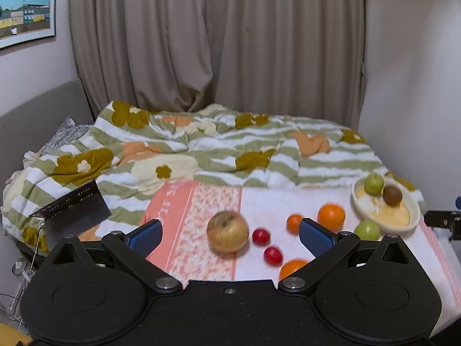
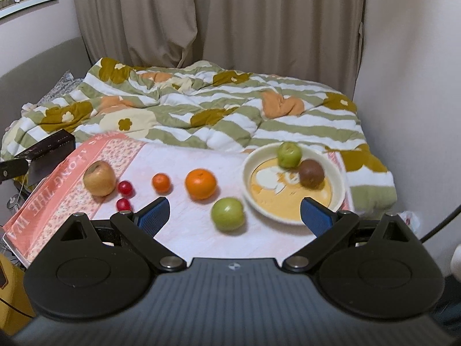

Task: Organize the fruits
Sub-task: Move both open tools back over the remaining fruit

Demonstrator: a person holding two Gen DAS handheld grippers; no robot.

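Gaping right claw, green apple between

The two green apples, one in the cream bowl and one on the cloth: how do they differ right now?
The green apple in the cream bowl sits at the far rim of the round cream bowl, beside a brown kiwi. The green apple on the pink cloth lies loose outside the bowl, nearer the camera, with no fruit beside it, and looks larger in the right wrist view. Both are round, plain green and ungripped.

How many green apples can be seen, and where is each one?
2. One green apple lies in the bowl beside a brown fruit; the other lies on the cloth beside the bowl.
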